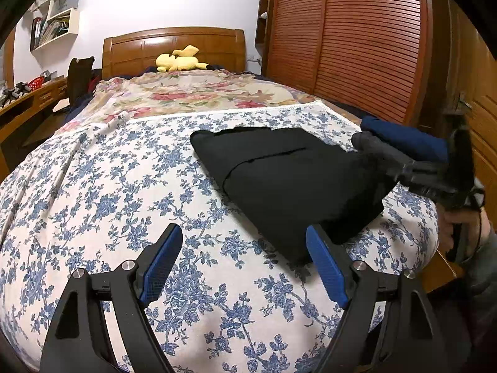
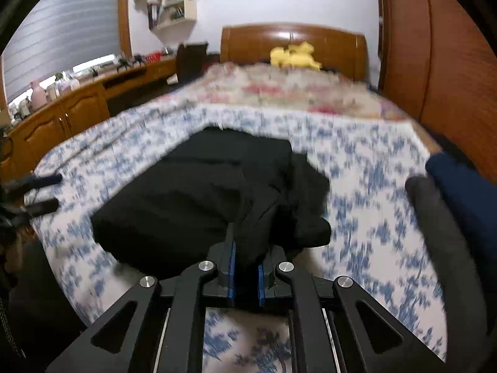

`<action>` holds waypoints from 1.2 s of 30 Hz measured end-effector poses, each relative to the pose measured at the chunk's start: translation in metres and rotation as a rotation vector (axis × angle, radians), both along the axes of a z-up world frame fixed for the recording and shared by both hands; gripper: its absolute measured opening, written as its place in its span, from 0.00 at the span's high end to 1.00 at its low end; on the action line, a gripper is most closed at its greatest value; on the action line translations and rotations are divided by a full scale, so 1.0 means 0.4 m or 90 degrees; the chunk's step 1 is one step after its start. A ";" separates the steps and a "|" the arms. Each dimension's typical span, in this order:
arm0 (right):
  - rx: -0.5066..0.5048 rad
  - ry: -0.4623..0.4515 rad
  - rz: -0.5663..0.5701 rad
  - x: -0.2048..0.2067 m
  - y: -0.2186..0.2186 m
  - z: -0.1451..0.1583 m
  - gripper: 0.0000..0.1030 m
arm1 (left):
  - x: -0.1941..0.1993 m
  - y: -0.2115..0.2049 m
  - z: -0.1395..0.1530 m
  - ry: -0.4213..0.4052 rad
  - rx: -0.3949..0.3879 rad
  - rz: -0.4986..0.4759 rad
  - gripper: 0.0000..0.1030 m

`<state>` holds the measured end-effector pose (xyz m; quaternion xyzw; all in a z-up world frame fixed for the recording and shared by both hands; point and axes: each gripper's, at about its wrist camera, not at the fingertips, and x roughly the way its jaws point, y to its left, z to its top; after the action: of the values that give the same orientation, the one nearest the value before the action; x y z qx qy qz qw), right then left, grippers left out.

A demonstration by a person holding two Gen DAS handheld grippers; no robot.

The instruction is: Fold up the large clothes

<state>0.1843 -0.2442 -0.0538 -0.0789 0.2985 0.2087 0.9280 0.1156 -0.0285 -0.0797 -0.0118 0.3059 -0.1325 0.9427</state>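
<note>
A black garment (image 1: 289, 171) lies folded on the blue-flowered bedspread (image 1: 124, 192), to the right of centre. My left gripper (image 1: 245, 248) is open and empty, low over the bedspread just in front of the garment's near corner. My right gripper (image 2: 247, 264) is shut on a bunched edge of the black garment (image 2: 192, 199) and lifts that edge off the bed. The right gripper also shows in the left wrist view (image 1: 441, 180), at the garment's right side. The right wrist view is blurred by motion.
A folded grey garment (image 2: 441, 217) and a navy one (image 2: 466, 186) are stacked at the bed's right edge. A yellow plush toy (image 1: 180, 59) lies by the headboard. A wooden wardrobe (image 1: 357, 40) stands right of the bed, a desk (image 2: 77, 108) left.
</note>
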 end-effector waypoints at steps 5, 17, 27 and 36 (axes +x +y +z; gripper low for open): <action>0.011 -0.044 -0.034 -0.025 -0.014 0.049 0.69 | -0.008 -0.006 0.010 -0.022 0.002 0.009 0.20; 0.045 -0.128 0.049 -0.089 0.087 0.100 0.54 | -0.020 -0.004 0.022 -0.040 0.009 0.017 0.20; 0.022 -0.073 0.101 0.013 0.192 0.048 0.54 | -0.035 0.016 0.032 -0.050 0.013 0.024 0.20; -0.030 0.089 0.113 0.088 0.209 -0.055 0.54 | -0.033 0.034 0.029 -0.048 0.007 0.030 0.20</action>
<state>0.2196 -0.1605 -0.0757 -0.1122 0.3593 0.2881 0.8805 0.1024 -0.0148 -0.0681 -0.0089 0.2708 -0.1087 0.9564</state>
